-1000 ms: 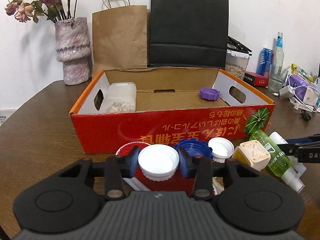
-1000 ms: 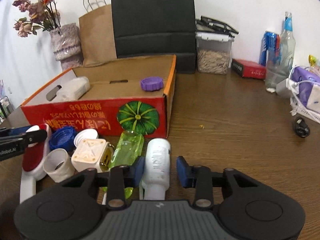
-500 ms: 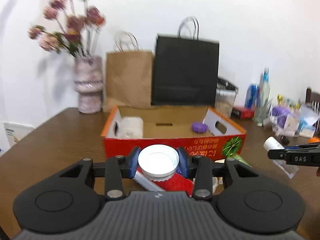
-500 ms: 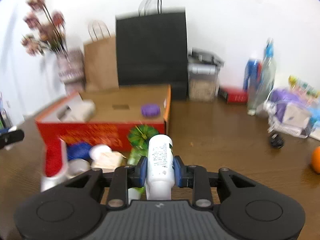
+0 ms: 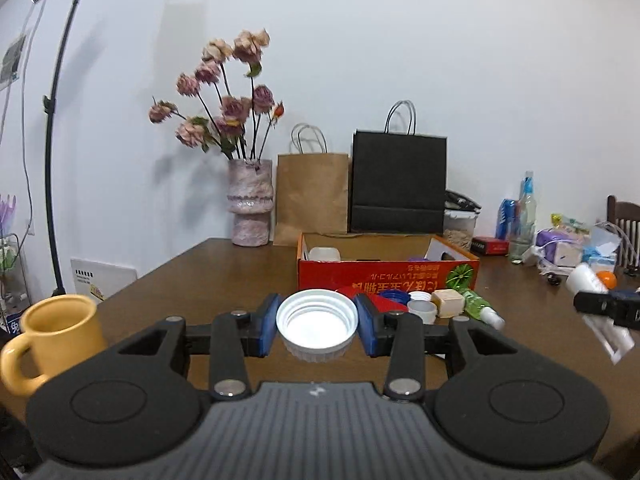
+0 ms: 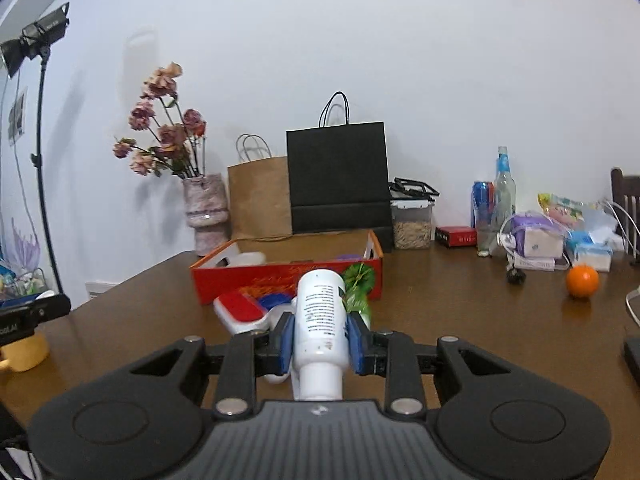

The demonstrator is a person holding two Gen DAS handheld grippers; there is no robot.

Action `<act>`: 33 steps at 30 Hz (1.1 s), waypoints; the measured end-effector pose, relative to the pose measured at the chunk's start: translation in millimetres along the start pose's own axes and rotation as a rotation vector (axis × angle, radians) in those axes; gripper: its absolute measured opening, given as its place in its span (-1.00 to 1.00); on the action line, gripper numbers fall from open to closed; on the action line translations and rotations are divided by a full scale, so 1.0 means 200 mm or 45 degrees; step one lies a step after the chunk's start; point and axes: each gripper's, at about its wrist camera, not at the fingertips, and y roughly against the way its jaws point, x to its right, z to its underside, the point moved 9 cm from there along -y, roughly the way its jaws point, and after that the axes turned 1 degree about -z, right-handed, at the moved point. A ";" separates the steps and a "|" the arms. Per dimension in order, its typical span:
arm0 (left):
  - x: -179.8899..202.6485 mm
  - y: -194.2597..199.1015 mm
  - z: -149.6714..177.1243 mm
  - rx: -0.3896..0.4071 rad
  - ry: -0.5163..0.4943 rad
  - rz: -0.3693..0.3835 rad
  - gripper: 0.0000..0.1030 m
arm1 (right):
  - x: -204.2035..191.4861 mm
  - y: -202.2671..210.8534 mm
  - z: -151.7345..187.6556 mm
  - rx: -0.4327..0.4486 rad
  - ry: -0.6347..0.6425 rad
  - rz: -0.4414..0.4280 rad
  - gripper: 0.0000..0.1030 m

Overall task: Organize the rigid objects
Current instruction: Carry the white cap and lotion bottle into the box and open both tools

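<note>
The left gripper (image 5: 317,326) clamped a white lid (image 5: 317,322) across its rim, held above the table's near edge; the right gripper (image 6: 320,340) pinched a white bottle (image 6: 321,320) mid-body (both probably light, stiff, slightly slick).

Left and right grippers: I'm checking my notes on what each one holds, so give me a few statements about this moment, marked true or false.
1. The left gripper is shut on a white lid. True.
2. The right gripper is empty. False: it is shut on a white bottle.
3. The red box holds a purple lid. True.
4. The orange lies inside the red box. False: it lies on the table, to the right of the box.
5. A yellow mug stands at the left in the left wrist view. True.
</note>
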 end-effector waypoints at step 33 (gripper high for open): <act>0.00 0.12 -0.05 0.029 0.024 0.145 -0.22 | -0.16 0.17 0.04 0.007 -0.013 -0.127 -0.47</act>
